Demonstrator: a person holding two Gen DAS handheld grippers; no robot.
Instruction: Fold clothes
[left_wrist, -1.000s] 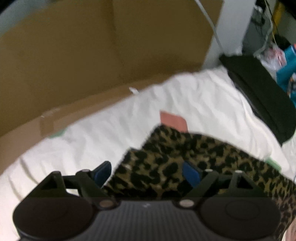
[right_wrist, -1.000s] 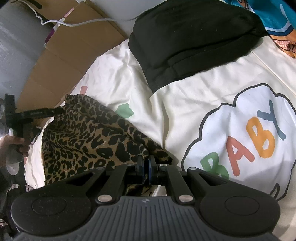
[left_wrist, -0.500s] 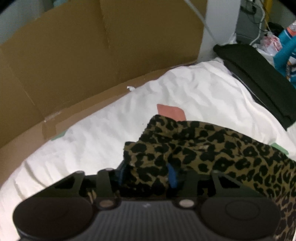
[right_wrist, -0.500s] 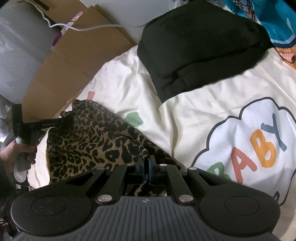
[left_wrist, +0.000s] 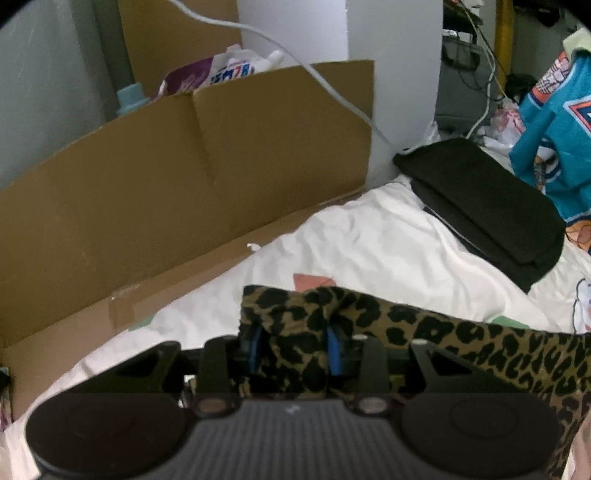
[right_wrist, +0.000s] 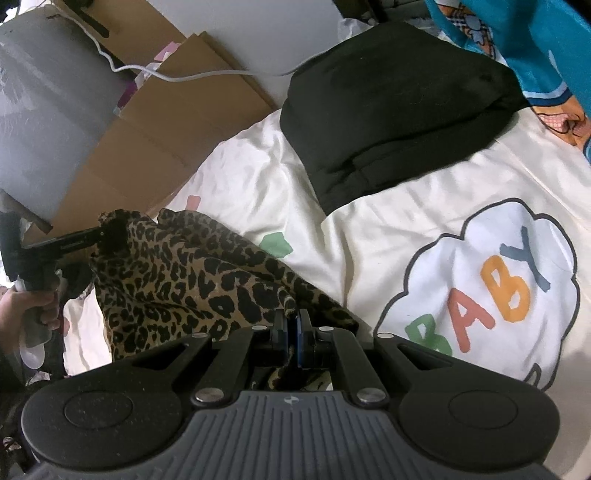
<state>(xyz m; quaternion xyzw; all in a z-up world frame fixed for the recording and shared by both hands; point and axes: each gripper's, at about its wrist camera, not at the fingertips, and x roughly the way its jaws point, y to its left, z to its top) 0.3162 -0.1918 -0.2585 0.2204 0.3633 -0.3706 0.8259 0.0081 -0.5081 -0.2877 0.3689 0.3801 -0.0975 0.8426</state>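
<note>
A leopard-print garment (left_wrist: 461, 339) hangs stretched between both grippers above the white bed sheet (left_wrist: 369, 251). My left gripper (left_wrist: 293, 347) has a bunched corner of it between its blue pads; its jaws are closing and press on the cloth. In the right wrist view the same garment (right_wrist: 177, 273) sags from the left gripper (right_wrist: 107, 234), which a hand (right_wrist: 26, 310) holds at the far left. My right gripper (right_wrist: 291, 325) is shut on the garment's other edge, low in the middle of that view.
A folded black garment (right_wrist: 388, 110) lies at the far end of the sheet, with a teal printed garment (left_wrist: 554, 122) beyond it. Cardboard panels (left_wrist: 184, 184) stand along the bed's side, a white cable (left_wrist: 332, 92) draped over them. A "BABY" cloud print (right_wrist: 491, 280) marks the sheet.
The left jaws closed from wide open onto the leopard cloth's corner and lifted it off the sheet. The right gripper stayed shut on its edge and rose a little.
</note>
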